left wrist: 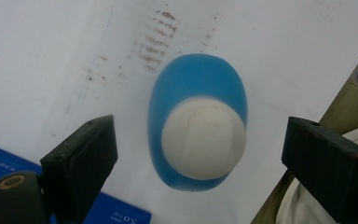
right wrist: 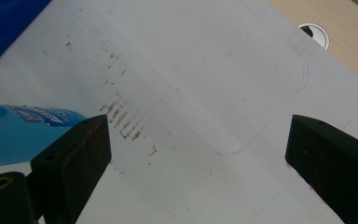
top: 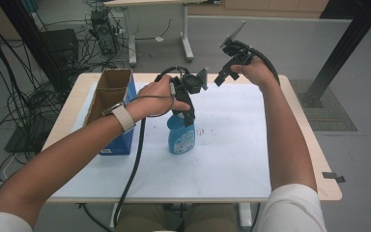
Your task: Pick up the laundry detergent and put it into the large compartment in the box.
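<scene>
A blue bottle (top: 181, 137) is stood upright at desk (top: 232, 164) centre. The left gripper (left wrist: 200, 154) is held directly above, fingers (left wrist: 81, 154) apart. The right gripper (top: 227, 72), at one o'clock, is also spread.

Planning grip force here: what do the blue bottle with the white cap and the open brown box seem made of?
Blue bottle: probably smooth translucent plastic, judging by its soft sheen. Its white cap: matte plastic, apparently. Open brown box: cardboard, with dull brown flaps and a printed blue outside.

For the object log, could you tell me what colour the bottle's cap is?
White, on a blue bottle; the cap shows best in the left gripper view.
</scene>
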A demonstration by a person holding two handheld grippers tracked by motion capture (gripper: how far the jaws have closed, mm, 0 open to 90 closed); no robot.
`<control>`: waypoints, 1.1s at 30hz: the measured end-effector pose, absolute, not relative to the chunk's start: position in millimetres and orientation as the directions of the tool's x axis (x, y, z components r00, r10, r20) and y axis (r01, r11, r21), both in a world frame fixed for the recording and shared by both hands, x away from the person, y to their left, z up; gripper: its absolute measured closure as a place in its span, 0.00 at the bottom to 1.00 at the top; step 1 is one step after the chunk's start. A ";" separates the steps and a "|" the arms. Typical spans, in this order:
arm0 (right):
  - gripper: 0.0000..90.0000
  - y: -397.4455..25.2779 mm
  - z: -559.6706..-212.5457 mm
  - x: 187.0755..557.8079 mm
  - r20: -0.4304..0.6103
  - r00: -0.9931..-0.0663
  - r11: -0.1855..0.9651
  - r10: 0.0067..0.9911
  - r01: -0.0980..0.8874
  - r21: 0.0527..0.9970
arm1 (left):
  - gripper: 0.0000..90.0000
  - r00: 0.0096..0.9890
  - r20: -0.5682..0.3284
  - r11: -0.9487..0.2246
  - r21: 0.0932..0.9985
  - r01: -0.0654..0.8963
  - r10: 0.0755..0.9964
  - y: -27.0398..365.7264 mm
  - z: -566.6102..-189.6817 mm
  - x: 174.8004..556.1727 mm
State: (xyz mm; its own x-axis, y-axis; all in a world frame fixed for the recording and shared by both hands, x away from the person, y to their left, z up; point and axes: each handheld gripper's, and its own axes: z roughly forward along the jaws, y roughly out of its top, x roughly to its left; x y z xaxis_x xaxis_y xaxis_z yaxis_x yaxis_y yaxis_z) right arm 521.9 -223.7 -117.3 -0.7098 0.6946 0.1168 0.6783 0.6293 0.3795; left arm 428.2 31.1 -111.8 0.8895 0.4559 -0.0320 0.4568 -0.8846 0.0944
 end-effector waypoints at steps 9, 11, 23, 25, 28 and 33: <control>0.08 -223.7 -117.5 521.9 0.118 -0.709 0.628 0.695 0.679 0.380 | 0.12 0.893 -0.029 -0.888 0.091 0.451 0.450 29.9 -112.2 428.9; 0.08 -223.7 -117.6 522.0 0.119 -0.708 0.627 0.696 0.680 0.380 | 0.12 0.892 -0.027 -0.888 0.092 0.451 0.451 29.7 -112.3 428.3; 0.08 -222.8 -118.4 523.0 0.119 -0.711 0.630 0.694 0.678 0.378 | 0.12 0.890 -0.030 -0.885 0.094 0.456 0.455 29.7 -116.6 428.6; 0.08 -222.5 -118.6 523.3 0.118 -0.712 0.632 0.692 0.677 0.378 | 0.12 0.889 -0.031 -0.884 0.091 0.458 0.457 29.4 -116.7 429.0; 0.08 -222.6 -118.9 523.5 0.118 -0.712 0.632 0.692 0.677 0.377 | 0.12 0.891 -0.027 -0.887 0.089 0.453 0.453 29.0 -116.7 428.8; 0.08 -222.6 -119.5 523.5 0.120 -0.710 0.630 0.694 0.679 0.377 | 0.12 0.891 -0.028 -0.886 0.091 0.454 0.453 29.1 -117.9 428.6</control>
